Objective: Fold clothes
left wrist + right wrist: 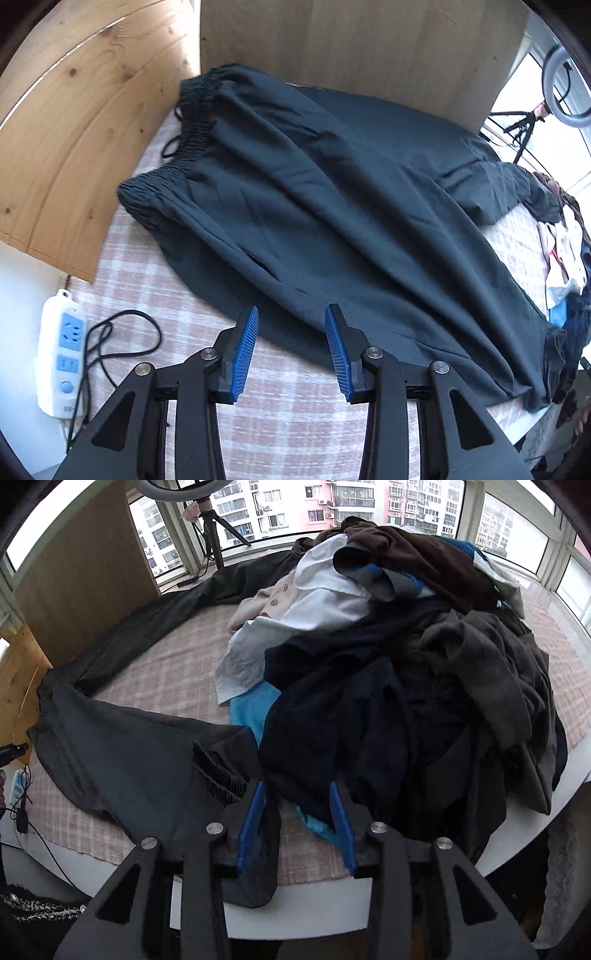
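The dark trousers lie spread across the middle of the left wrist view, elastic waistband at the upper left, legs running to the lower right. In the right wrist view one leg curves along the left, and its ribbed cuff sits at lower centre, just beside the left finger of the right hand-held gripper. That gripper's jaws stand wide; cloth drapes by its left finger, but I cannot tell that anything is pinched. The left hand-held gripper is also wide and empty, hovering at the trousers' near edge in the lower centre.

To fold well, I judge each gripper should bite a full seam edge, both layers, and lift together so one leg lands squarely on the other without dragging wrinkles.

The pink checked cloth covers the white table. A pile of unfolded clothes fills the right. Wooden panels stand upper left, windows along the top, and a white power strip lies lower left.
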`<state>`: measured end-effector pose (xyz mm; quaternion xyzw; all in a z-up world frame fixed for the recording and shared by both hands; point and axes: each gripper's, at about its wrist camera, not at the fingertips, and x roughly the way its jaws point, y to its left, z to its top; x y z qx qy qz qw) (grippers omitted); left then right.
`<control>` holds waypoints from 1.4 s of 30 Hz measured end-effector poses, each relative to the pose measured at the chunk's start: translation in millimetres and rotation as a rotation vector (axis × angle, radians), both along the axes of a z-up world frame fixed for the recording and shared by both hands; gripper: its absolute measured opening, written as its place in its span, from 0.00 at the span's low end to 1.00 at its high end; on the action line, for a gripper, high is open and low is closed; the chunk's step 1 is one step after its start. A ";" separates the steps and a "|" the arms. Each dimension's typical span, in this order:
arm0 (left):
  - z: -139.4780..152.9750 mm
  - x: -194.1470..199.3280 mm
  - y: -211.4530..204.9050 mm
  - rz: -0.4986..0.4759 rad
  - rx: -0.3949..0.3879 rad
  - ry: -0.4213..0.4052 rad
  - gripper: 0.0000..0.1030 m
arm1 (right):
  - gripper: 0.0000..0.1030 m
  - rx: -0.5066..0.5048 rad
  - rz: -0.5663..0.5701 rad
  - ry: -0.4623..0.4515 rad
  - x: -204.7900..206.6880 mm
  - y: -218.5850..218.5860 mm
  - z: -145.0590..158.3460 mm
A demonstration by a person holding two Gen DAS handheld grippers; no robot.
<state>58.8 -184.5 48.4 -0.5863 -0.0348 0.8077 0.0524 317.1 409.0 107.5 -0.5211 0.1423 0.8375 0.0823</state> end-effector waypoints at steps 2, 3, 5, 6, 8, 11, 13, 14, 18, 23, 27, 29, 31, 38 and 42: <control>-7.1 0.8 16.7 -0.035 0.007 -0.015 0.35 | 0.41 0.004 0.071 0.012 -7.1 -15.9 -7.4; -9.3 1.1 23.4 -0.049 0.013 -0.021 0.35 | 0.47 0.029 0.118 0.004 -15.7 -26.9 -12.7; -12.3 2.0 33.3 -0.071 0.023 -0.033 0.35 | 0.51 0.080 0.213 -0.013 -33.1 -48.8 -23.2; -12.0 3.4 35.2 -0.072 0.021 -0.033 0.35 | 0.52 0.119 0.261 -0.037 -42.9 -59.6 -30.9; -11.0 6.2 38.3 -0.074 0.015 -0.032 0.35 | 0.52 0.185 0.333 -0.099 -58.3 -74.6 -48.3; -8.9 11.6 34.7 -0.064 0.005 -0.020 0.35 | 0.51 0.276 0.397 -0.181 -61.6 -85.7 -66.3; -16.6 8.2 27.6 -0.049 -0.012 -0.018 0.35 | 0.23 0.309 0.420 -0.202 -59.3 -88.2 -68.4; -18.3 8.5 23.8 -0.040 -0.018 -0.018 0.35 | 0.23 0.301 0.417 -0.185 -55.3 -86.0 -61.6; -23.4 10.2 2.7 0.028 -0.019 -0.016 0.35 | 0.12 0.305 0.321 -0.079 -37.8 -62.7 -16.6; -26.2 2.3 -29.5 0.153 0.062 -0.022 0.35 | 0.07 0.213 -0.110 0.212 7.5 31.2 84.9; -29.4 -15.9 -39.8 0.243 0.189 -0.028 0.42 | 0.07 0.207 -0.218 0.230 22.5 59.7 97.4; -37.6 -27.4 -34.3 0.255 0.199 -0.061 0.45 | 0.07 0.234 -0.206 0.169 17.3 56.9 82.0; -47.1 -38.2 -27.6 0.266 0.191 -0.096 0.45 | 0.07 0.220 -0.189 0.136 15.1 54.2 64.1; -58.8 -47.2 -21.9 0.309 0.170 -0.131 0.03 | 0.08 0.242 -0.128 0.076 -5.9 42.9 29.2; -30.0 -22.4 -40.1 0.314 0.217 -0.072 0.02 | 0.08 0.204 -0.128 0.081 -2.2 47.2 33.5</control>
